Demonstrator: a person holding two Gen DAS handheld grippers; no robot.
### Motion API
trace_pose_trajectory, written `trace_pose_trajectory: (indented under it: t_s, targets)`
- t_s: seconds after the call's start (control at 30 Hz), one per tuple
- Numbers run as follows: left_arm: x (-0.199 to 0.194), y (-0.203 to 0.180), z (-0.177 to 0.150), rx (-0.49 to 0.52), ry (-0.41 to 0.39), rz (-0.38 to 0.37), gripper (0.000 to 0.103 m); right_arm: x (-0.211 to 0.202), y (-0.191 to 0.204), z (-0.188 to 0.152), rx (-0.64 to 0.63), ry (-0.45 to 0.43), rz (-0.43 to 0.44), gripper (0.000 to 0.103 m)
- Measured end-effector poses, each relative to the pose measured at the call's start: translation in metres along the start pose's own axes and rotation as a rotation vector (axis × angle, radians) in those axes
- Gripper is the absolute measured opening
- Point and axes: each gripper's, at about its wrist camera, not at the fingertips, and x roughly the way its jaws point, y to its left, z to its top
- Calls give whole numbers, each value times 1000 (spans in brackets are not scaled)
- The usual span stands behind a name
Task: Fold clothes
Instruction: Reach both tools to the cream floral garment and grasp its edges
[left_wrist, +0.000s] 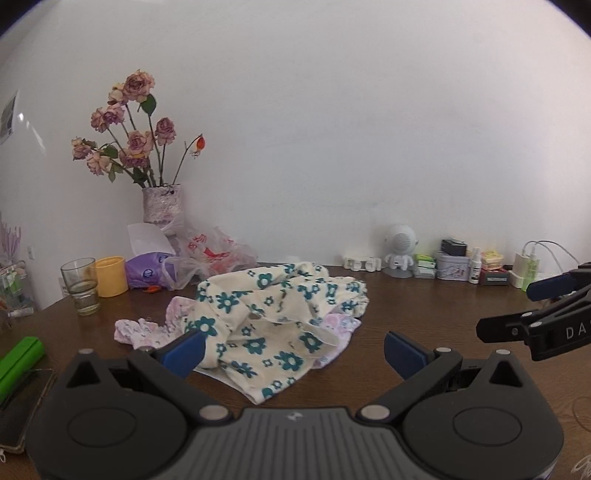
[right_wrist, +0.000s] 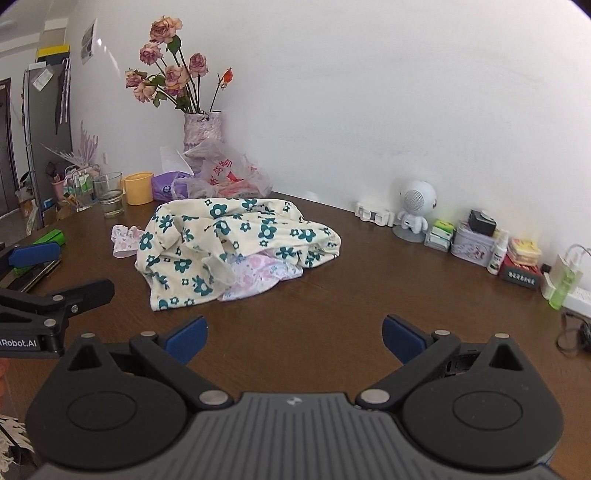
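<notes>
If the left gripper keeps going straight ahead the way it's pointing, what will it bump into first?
Most likely the cream garment with teal flowers, crumpled on the table. It lies right between and just past the open left gripper. The pink garment peeks out underneath. Depth is hard to judge in this fisheye view.

We see our left gripper (left_wrist: 293, 352) with its blue-padded fingers (left_wrist: 184, 352) spread wide, empty, low over the brown tabletop (left_wrist: 424, 314). Ahead lies a crumpled cream garment (left_wrist: 273, 314) with teal flowers, heaped over a pink garment (left_wrist: 147, 330). The right gripper (left_wrist: 517, 306) reaches in from the right edge, fingers apart.
</notes>
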Motion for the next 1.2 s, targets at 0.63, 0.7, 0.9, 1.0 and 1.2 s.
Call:
trace_pose_trajectory:
  t_s: [0.63, 0.7, 0.9, 1.0, 1.2]
  targets:
    - [191, 68, -9, 193, 173, 169, 92, 230, 56, 80, -308, 92, 110, 61]
    - [191, 75, -6, 158, 171, 138, 71, 235, 54, 82, -265, 96, 132, 33]
    - [183, 92, 9, 72, 156, 57, 7, 222, 42, 89, -173, 56, 158, 3]
    - [160, 89, 29, 76, 104, 19, 6, 198, 36, 100, -148, -6, 132, 1]
    - [77, 55, 95, 133, -90, -59, 6, 107, -5, 134, -50, -189, 47, 1]
